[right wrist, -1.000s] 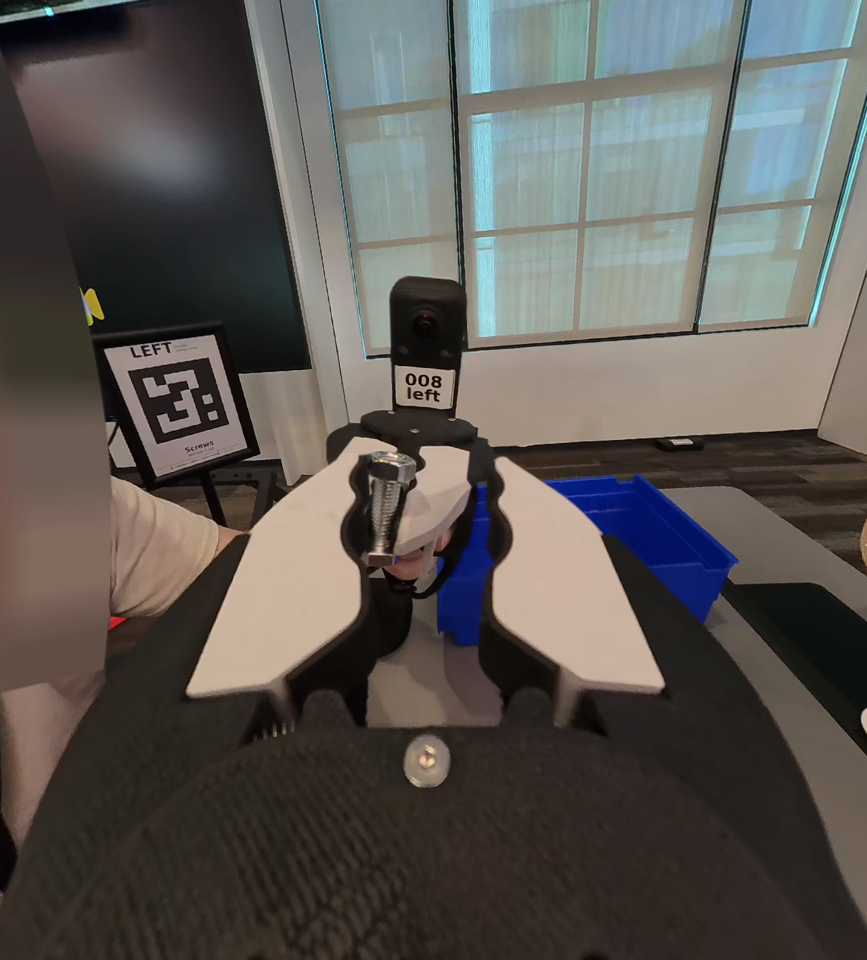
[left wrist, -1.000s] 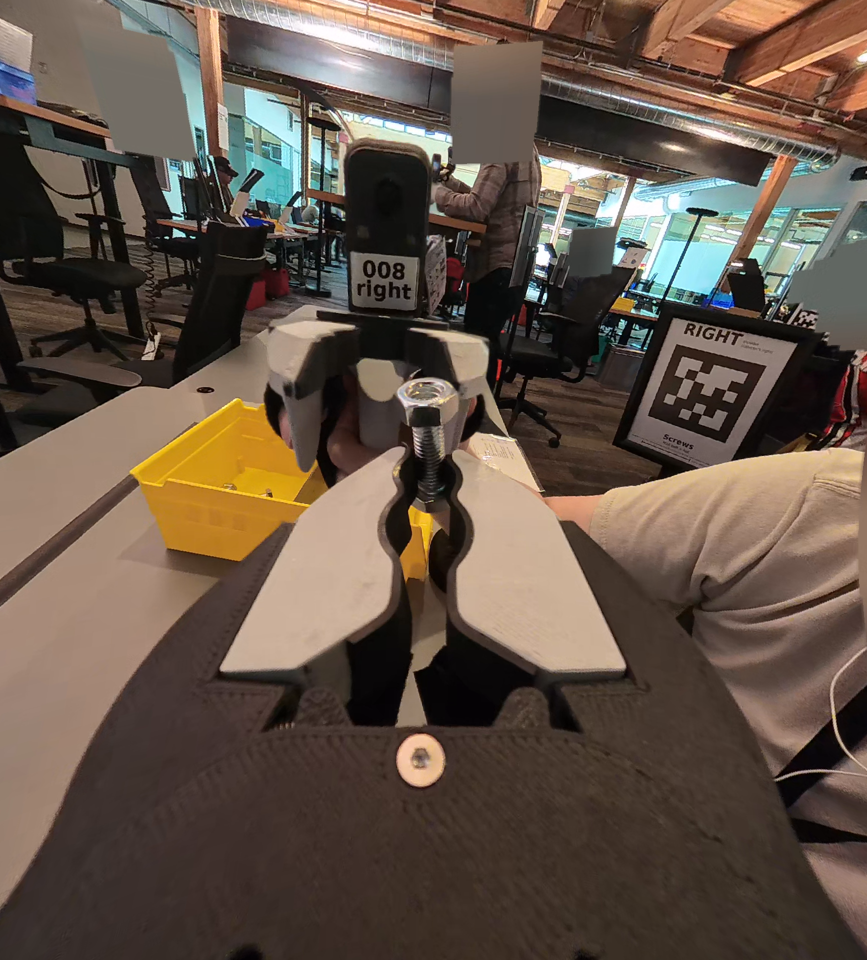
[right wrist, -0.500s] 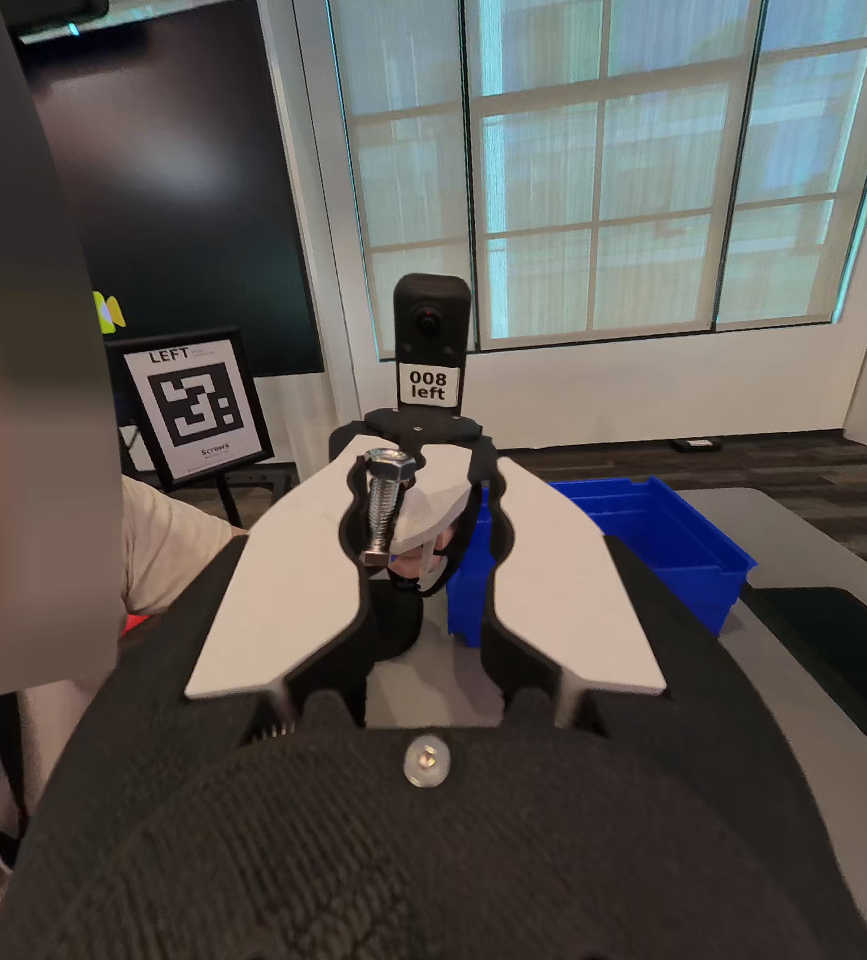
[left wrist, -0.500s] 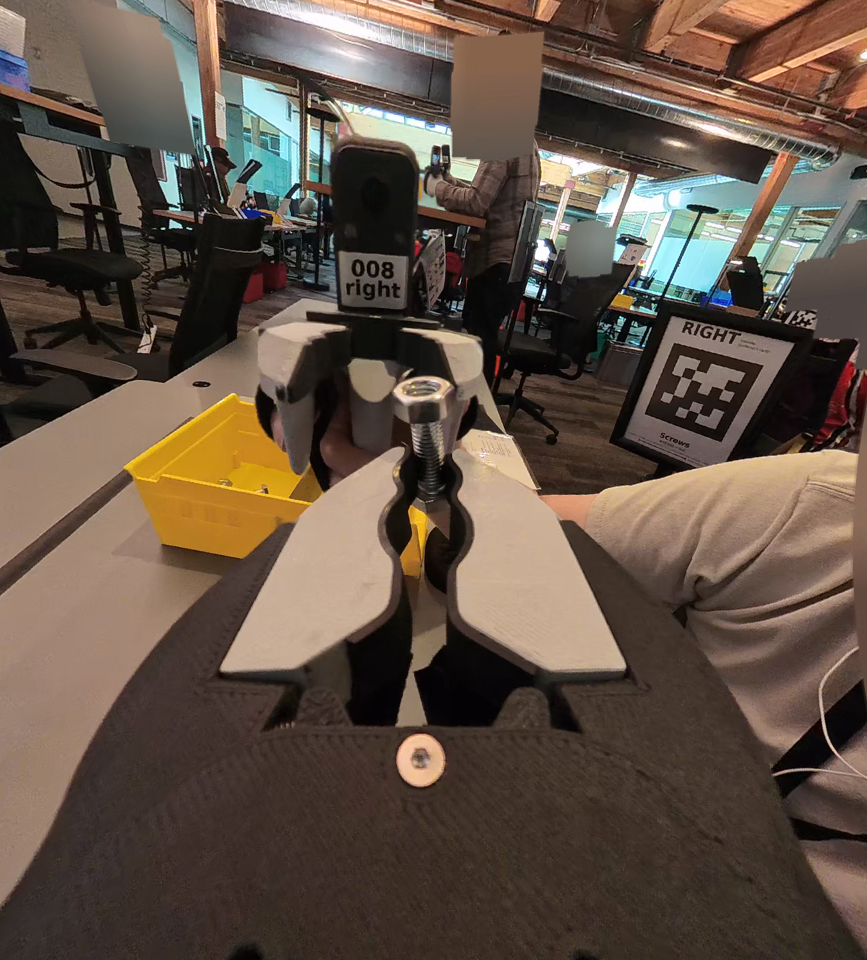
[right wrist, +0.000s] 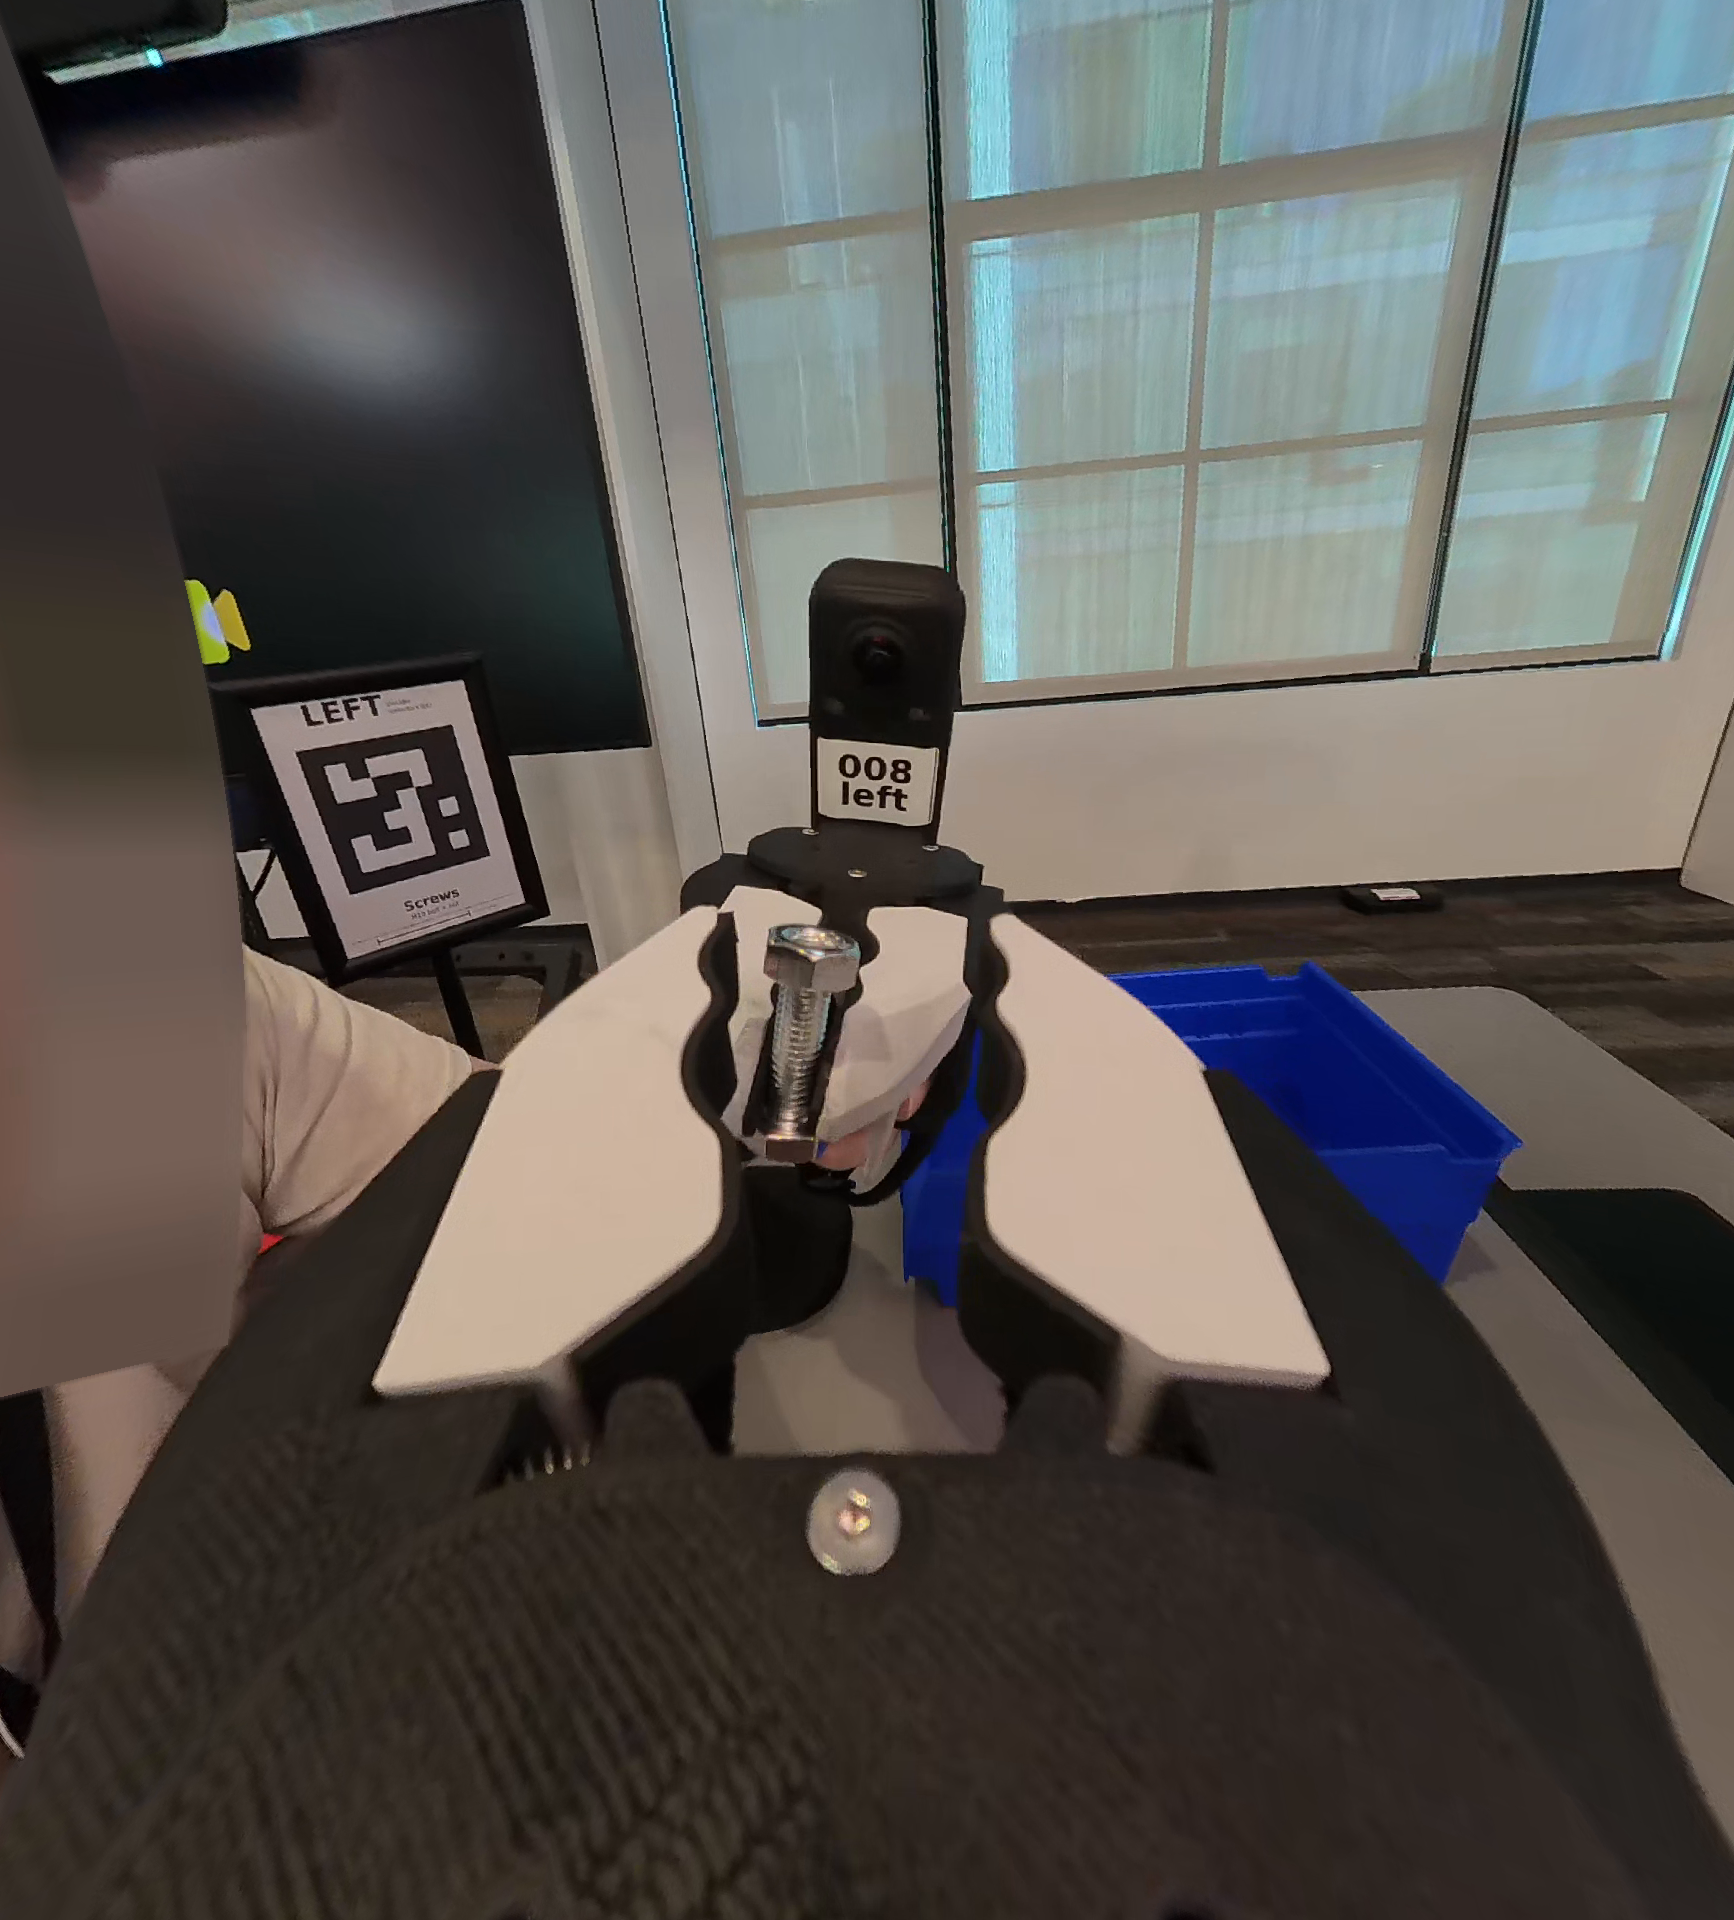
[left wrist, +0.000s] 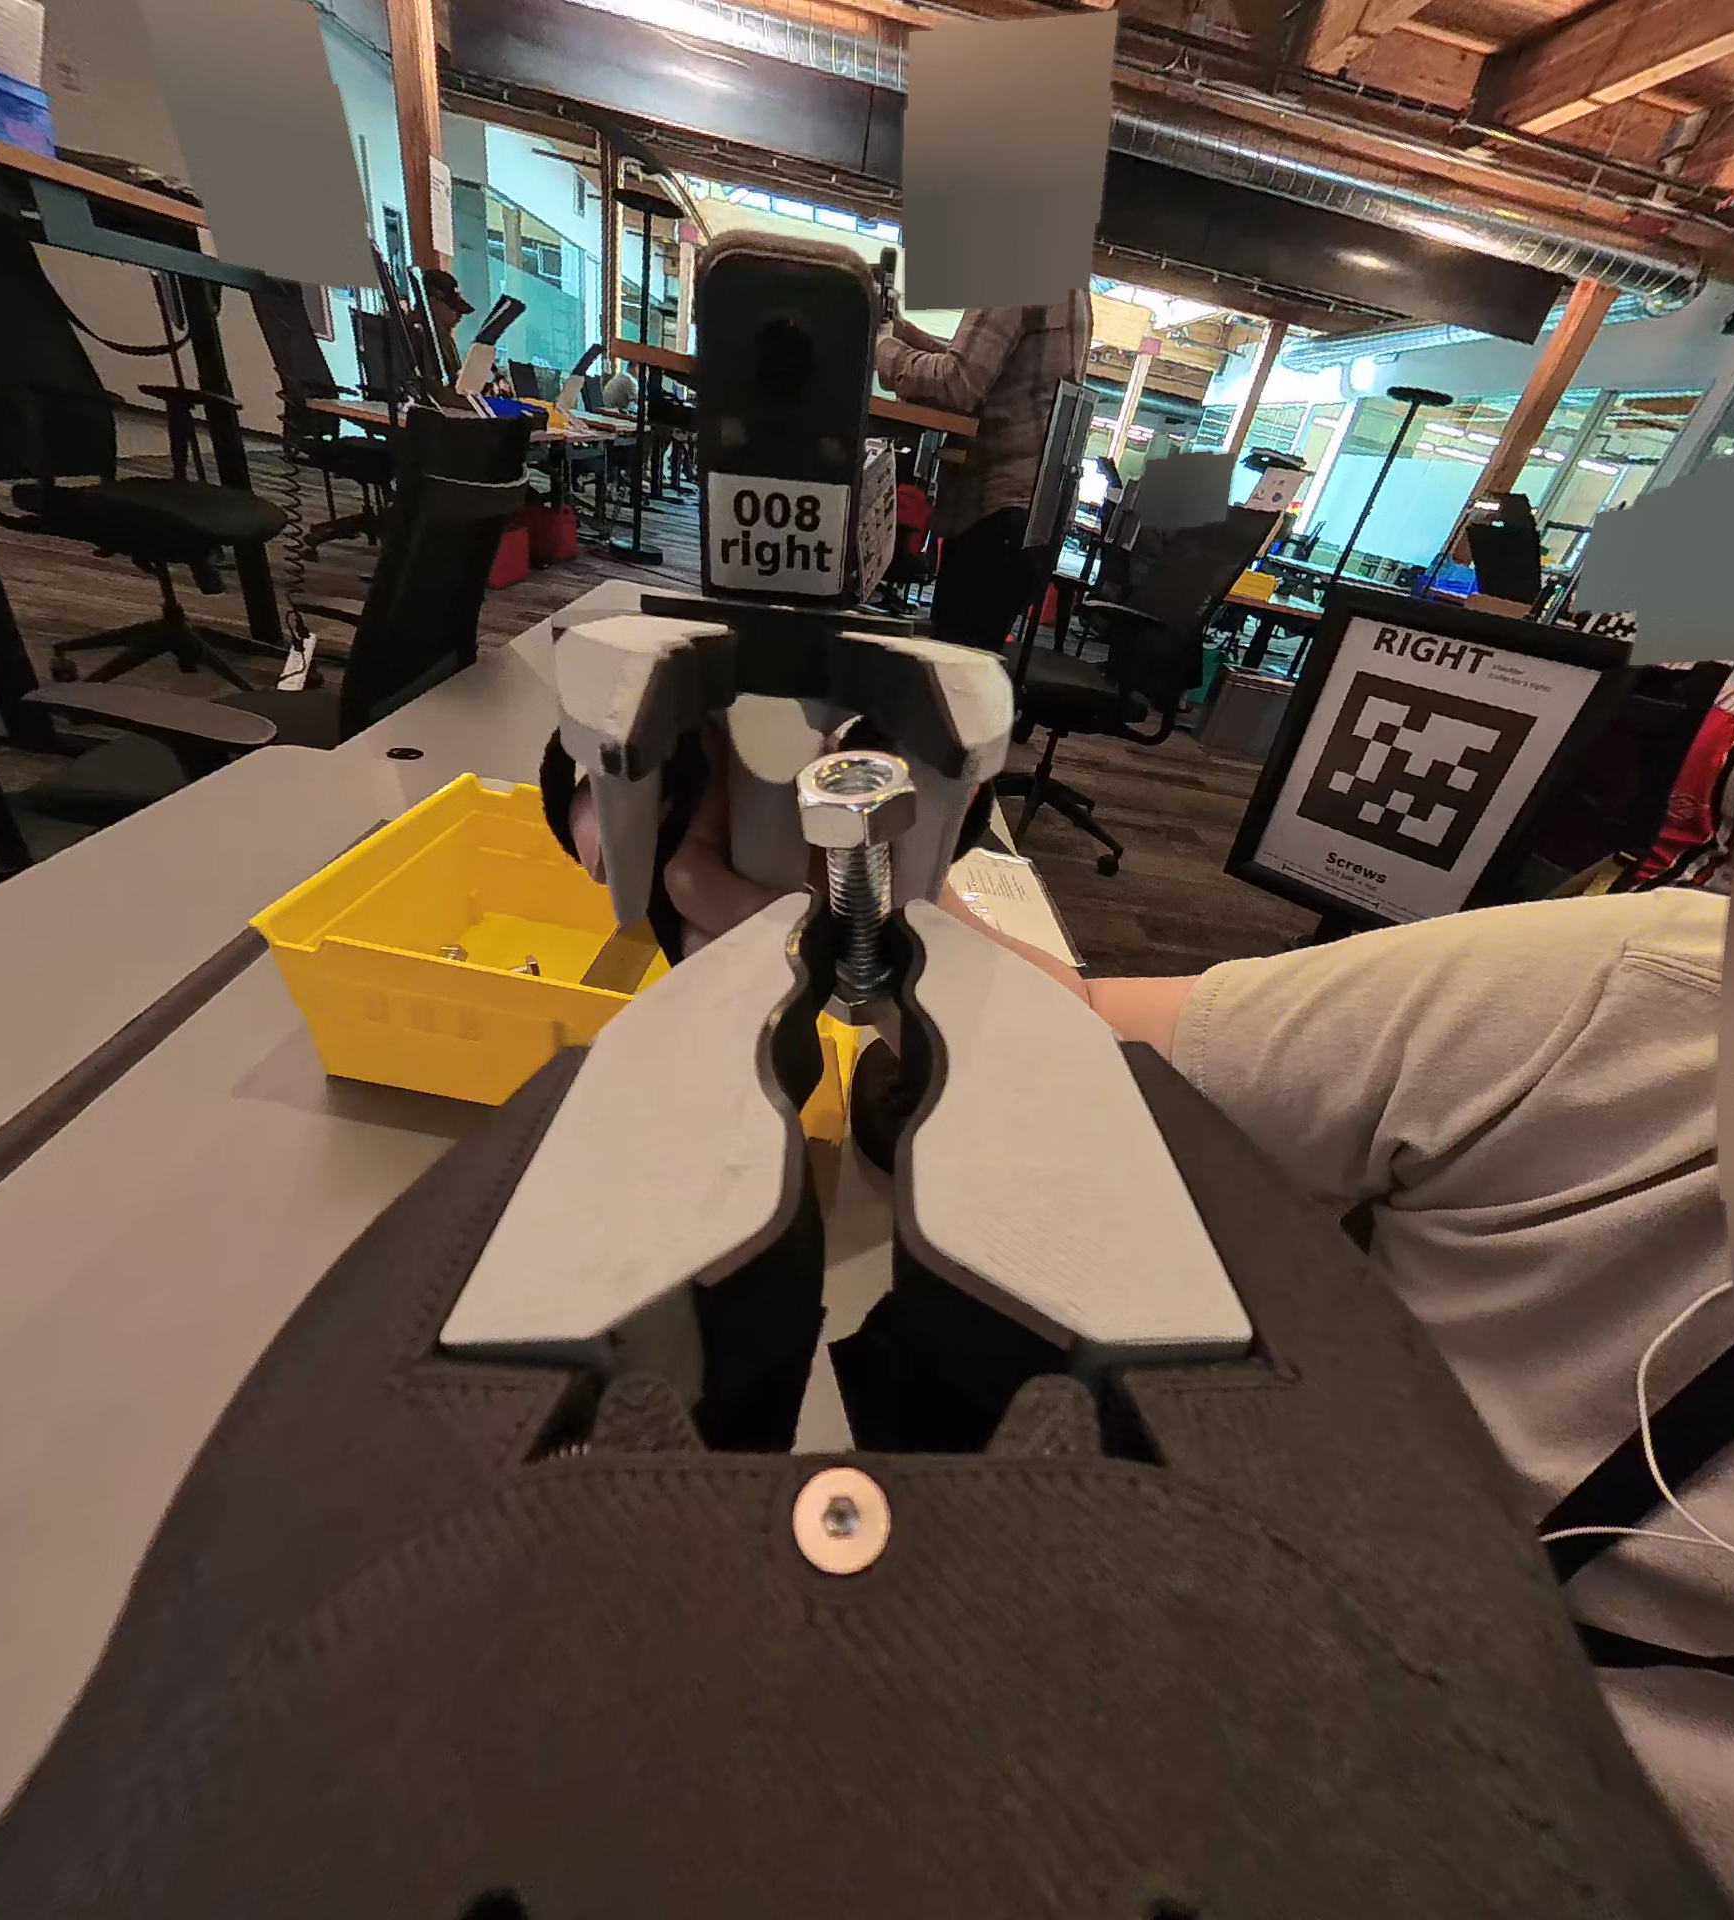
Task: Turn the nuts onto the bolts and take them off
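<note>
A silver bolt [left wrist: 858, 914] stands upright in my left gripper [left wrist: 855, 925], which is shut on its threaded shaft. A hex nut [left wrist: 855, 800] sits at the top end and the bolt head is at the bottom. My right gripper [right wrist: 852, 935] is open and faces the left one. The nut [right wrist: 811, 954] lies between its spread fingertips, nearer the left finger [right wrist: 614, 1049], and I cannot tell whether they touch. The right gripper also shows in the left wrist view [left wrist: 780, 790], just behind the bolt. The left gripper shows in the right wrist view [right wrist: 842, 1049].
A yellow bin [left wrist: 427, 997] holding a few loose fasteners stands on the grey table [left wrist: 115, 1195] to the left. A blue bin [right wrist: 1341, 1101] stands on the other side. The person's sleeve [left wrist: 1445, 1143] is close on the right. Framed marker signs [left wrist: 1414, 769] [right wrist: 385, 810] stand beyond. The grippers are tip to tip, or close to it.
Both grippers have shifted only slightly. The bolt now sits a little more toward the middle of the open right fingers. The left gripper stays shut on the bolt.
</note>
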